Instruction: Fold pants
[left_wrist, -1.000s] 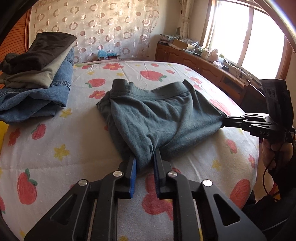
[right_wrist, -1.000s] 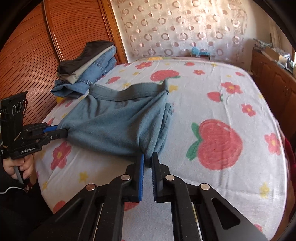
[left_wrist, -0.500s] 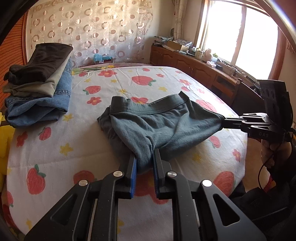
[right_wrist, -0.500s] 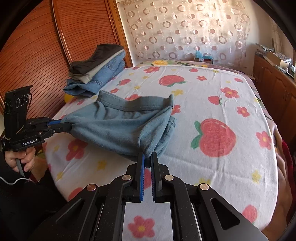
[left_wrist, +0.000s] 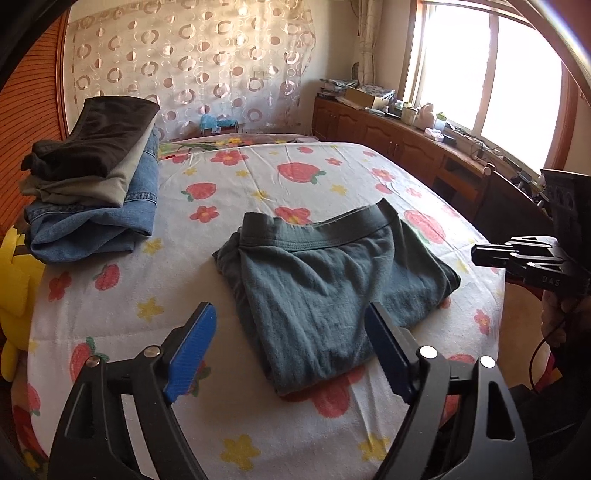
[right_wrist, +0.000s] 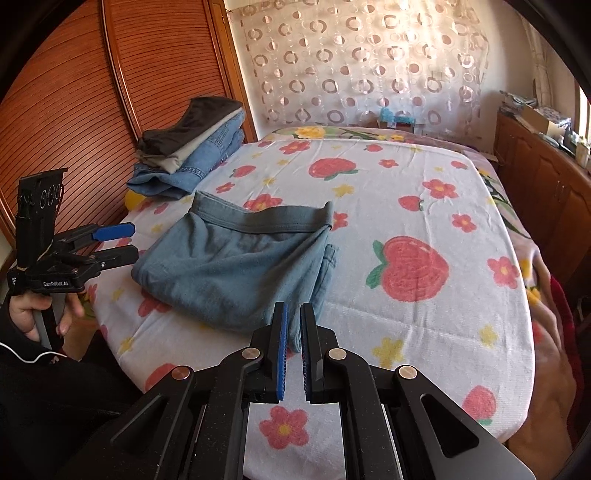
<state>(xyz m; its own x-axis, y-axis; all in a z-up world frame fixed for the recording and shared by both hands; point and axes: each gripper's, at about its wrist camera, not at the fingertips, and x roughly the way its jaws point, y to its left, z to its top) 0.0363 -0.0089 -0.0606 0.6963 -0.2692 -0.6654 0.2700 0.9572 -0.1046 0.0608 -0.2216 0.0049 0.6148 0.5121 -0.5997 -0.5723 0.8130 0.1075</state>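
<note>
Folded pants (left_wrist: 332, 291) flat on bed (left_wrist: 258, 435), left claw (left_wrist: 291, 350) wide open, right claw (right_wrist: 293, 343) nearly closed, w/ nothing gripped

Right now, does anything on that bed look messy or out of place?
Mostly tidy. The grey-green pants lie folded on the strawberry bedsheet, but extra fabric bunches out unevenly along one side edge. The stack of folded clothes sits near the bed's far corner. Nothing spilled or damaged.

You see grey-green pants (left_wrist: 332, 295) on a white sheet (left_wrist: 110, 314) printed with red strawberries and yellow flowers; your grippers' black fingers carry blue pads (left_wrist: 192, 347).
</note>
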